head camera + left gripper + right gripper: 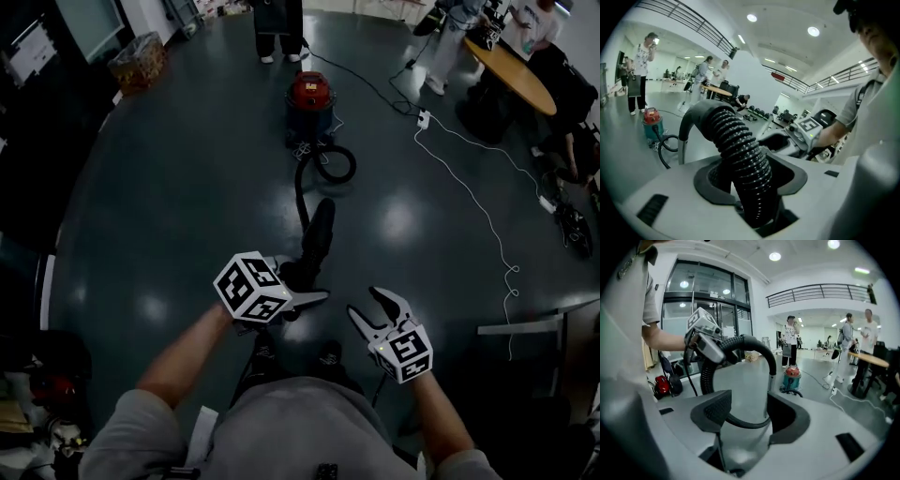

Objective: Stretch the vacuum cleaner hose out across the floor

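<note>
The vacuum cleaner, red on top with a blue body, stands on the dark floor ahead. Its black ribbed hose loops beside it and runs toward me, up to a curved black handle piece. My left gripper is shut on the hose, which fills the gap between the pads in the left gripper view. My right gripper is just to the right, open and holding nothing. In the right gripper view its jaws stand apart, and a thin dark loop shows beyond them, untouched.
A white cable runs from a power strip across the floor on the right. People stand at the back near a wooden table. A basket sits at the far left, and bags lie at my lower left.
</note>
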The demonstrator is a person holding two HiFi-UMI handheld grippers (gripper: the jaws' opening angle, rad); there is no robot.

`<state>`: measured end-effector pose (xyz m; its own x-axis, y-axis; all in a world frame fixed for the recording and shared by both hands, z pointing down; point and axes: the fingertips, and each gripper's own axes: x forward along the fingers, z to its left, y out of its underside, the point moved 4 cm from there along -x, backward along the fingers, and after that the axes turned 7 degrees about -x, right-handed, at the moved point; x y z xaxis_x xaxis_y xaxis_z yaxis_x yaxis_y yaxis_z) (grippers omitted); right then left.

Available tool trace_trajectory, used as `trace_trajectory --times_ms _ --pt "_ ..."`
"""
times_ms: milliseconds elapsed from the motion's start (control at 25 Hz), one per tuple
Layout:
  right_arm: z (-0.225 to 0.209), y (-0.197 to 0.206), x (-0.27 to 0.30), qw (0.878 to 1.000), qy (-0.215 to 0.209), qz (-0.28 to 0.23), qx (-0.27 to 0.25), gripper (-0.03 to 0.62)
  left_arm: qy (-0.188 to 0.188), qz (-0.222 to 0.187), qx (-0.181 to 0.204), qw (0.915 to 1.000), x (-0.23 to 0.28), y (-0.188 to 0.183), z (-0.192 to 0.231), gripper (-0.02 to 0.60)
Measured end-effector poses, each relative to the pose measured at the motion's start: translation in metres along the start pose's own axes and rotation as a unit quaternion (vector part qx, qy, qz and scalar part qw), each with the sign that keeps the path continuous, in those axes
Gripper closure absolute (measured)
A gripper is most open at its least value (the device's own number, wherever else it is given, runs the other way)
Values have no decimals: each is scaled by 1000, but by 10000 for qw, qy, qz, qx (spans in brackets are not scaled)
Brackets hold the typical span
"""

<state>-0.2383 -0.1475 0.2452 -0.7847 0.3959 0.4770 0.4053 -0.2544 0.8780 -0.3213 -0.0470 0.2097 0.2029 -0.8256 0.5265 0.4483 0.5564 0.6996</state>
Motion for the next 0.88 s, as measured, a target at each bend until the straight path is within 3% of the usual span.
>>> trace_trajectory --times_ms 200,440,600,760,800,880 --pt "-2 -51 56 9901 181 234 -1375 353 668 535 678 9940 -55 31 5 371" --pt "27 -87 132 9740 -458 622 -2128 329 1069 1452 1219 9760 -109 72 15 371" --pt "68 -82 163 9462 -1489 787 -2762 329 1250 2016 1567 9587 -128 98 8 371" --pt "100 -71 175 8999 -2245 908 -3626 338 1034 2529 1954 9419 -136 110 6 370" --pt "109 -72 175 8909 -2325 944 -3787 429 923 2622 1998 9396 -141 114 7 370" --pt "120 -76 175 8902 -2315 913 -3817 453 693 2683 2018 9394 -154 120 11 370"
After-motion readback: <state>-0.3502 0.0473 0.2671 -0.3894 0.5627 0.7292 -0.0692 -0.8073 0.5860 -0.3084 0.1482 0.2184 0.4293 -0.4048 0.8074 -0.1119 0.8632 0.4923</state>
